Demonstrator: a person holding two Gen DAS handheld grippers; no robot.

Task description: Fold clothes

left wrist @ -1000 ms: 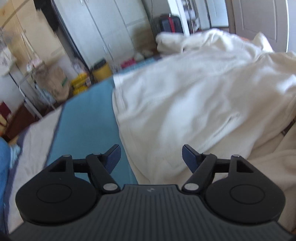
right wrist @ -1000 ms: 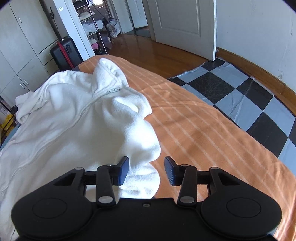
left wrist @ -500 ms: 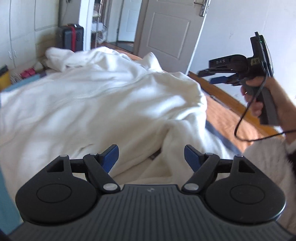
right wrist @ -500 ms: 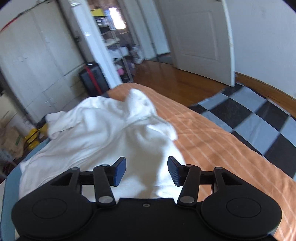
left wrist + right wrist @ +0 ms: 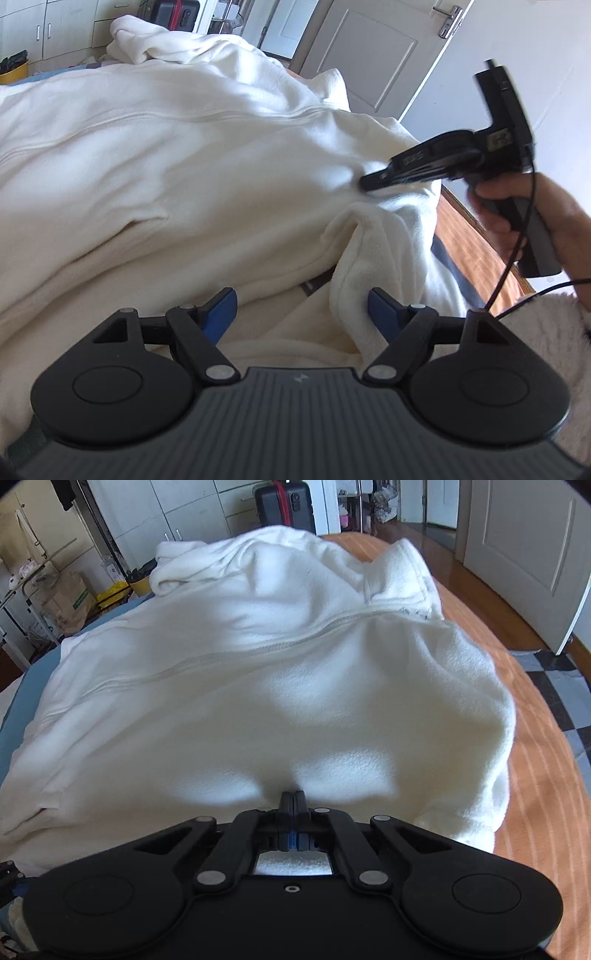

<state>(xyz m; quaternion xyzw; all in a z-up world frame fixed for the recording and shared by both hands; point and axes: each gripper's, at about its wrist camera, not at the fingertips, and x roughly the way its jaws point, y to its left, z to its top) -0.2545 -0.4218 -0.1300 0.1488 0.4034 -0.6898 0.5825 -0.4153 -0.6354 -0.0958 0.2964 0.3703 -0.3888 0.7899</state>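
Right gripper (image 5: 293, 800) jaws pinched closed on white fleece jacket (image 5: 258, 686). Left gripper (image 5: 302, 308) jaws wide; sleeve fold (image 5: 354, 266) between them, ungripped. Advise closing low on fold.

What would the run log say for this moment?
left gripper: open, over sleeve | right gripper: shut on white fleece zip jacket | fold: not done

White fleece jacket (image 5: 258, 701), thick & fluffy, lies spread front-up across the bed, zip shut, running diag. from hem toward collar (image 5: 402, 572). Collar stands up at far end over the orange part of the cover. One sleeve (image 5: 177, 568) bunched at far edge. Near side: a fold of fabric (image 5: 354, 258) hangs in a ridge. Surface rumpled w/ soft creases.
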